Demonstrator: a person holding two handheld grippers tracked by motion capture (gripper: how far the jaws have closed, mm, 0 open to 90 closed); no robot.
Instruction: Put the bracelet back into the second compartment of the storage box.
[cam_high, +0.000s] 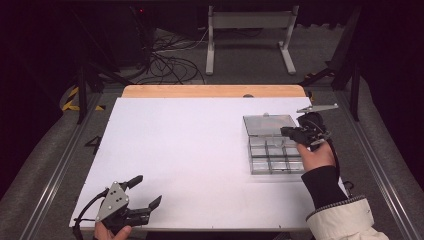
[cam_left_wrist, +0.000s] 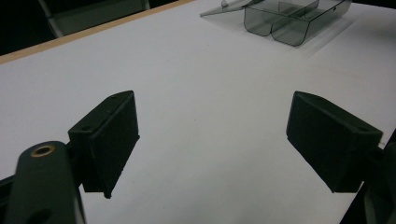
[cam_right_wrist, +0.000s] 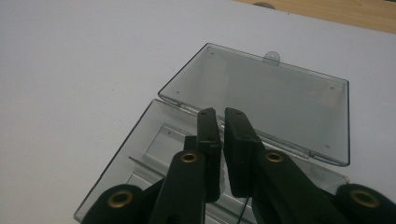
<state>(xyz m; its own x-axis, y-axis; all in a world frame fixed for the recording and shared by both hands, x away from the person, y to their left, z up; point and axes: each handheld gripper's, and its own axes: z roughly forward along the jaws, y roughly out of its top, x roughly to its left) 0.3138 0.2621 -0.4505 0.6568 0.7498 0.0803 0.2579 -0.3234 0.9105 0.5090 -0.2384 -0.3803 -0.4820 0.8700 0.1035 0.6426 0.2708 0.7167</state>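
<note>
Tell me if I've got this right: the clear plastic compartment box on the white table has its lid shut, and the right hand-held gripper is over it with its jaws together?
Not quite. The box's lid is open, folded back flat on the table behind the compartment box, as the right gripper view shows. The rest holds: the right hand-held gripper is over the box with its jaws together.

The white table top (cam_high: 190, 160) is evenly lit from above and reads bright, without blown-out areas; the surrounding floor and background fall into deep shadow. The high view is soft and slightly grainy, with fine detail lost in the dark borders. In the left gripper view, the compartment box (cam_left_wrist: 294, 21) casts a faint shadow on the table. In the right gripper view, its open lid (cam_right_wrist: 266, 98) carries a dull sheen; the nearest gripper parts are out of focus.
</note>
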